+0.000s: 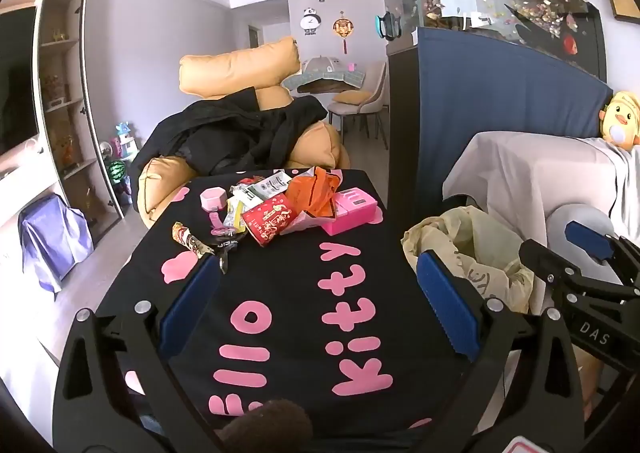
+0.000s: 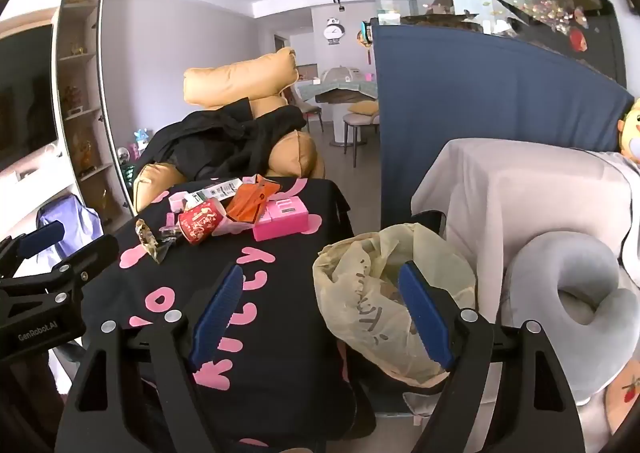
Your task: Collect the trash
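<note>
While hovering above the near end of the worktop (image 1: pixel 280 285), draped in a black cloth with pink lettering, holding the left gripper (image 1: pixel 316 297) with jaws spread wide apart and nothing between them, only cloth showing in the gap at the lower centre of the left wrist frame. Lying in a heap at the far end of the worktop, in the middle of that frame: a red paper cup (image 1: pixel 267 221) tipped on its side, an orange plastic wrapper (image 1: pixel 316 191) just behind it, a pink box (image 1: pixel 352 209) to the right and touching the wrapper, white printed packets (image 1: pixel 264 187) toward the back, and a brownish snack wrapper (image 1: pixel 190 243) set a little apart on the left. Standing beside the worktop's right edge, a bin lined with a yellowish trash bag (image 2: pixel 360 285), its mouth gaping open. Hanging over that bag in the lower centre of the right wrist frame, the right gripper (image 2: pixel 328 313), jaws likewise wide apart and empty, one blue pad over the cloth and the other over the bag's opening. Sitting at the right of that frame, a grey neck pillow (image 2: pixel 580 293) on a pale covered seat.
</note>
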A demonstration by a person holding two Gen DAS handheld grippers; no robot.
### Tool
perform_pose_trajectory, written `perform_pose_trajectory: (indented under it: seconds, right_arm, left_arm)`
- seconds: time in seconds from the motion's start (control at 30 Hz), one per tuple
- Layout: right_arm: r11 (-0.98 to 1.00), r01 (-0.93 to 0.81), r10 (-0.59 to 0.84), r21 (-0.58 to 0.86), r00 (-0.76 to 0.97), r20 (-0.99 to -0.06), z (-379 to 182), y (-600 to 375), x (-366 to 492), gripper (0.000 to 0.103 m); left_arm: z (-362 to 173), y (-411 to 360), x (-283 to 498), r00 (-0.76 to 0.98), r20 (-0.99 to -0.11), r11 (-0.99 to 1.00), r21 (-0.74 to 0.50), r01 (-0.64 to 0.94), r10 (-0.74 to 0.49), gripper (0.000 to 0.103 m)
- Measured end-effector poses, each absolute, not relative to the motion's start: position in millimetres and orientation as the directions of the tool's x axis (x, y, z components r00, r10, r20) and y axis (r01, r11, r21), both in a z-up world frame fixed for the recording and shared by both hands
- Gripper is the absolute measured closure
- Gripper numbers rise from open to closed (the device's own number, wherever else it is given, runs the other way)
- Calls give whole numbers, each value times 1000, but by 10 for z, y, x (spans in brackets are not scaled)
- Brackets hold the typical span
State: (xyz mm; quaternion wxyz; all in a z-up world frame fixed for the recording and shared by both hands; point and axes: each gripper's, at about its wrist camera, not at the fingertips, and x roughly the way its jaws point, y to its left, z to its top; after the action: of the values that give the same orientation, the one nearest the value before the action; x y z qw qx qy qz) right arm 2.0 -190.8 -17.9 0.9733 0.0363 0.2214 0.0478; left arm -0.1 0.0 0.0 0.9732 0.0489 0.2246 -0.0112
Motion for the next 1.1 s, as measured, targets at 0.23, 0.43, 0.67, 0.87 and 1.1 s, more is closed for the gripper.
perform_pose_trajectory:
  seconds: [0.23, 0.43, 0.67, 0.87, 1.1]
  right_arm:
    - [992, -76, 111, 98, 895, -432, -181, -1908, 26, 27]
    - [992, -76, 111, 98, 894, -434, -183, -1917, 30, 27]
    - [992, -73, 108, 99, 894, -434, -188, -1898, 40, 27]
    - [993, -71, 106, 98, 894, -434, -202, -1936, 31, 27]
    - [993, -70, 106, 99, 894, -435, -194, -1963, 29, 27]
  left_arm:
    - [0, -2, 0, 897, -441, 995, 88, 45, -2, 9]
    - [0, 1, -3, 897, -442, 995, 87, 45, -2, 9]
    - [0, 2, 0, 896, -444, 995, 85, 43, -1, 9]
    - [-1, 1, 3, 895, -446, 995, 85, 44, -2, 9]
    - [-1, 2, 4, 894, -448, 996, 84, 45, -2, 9]
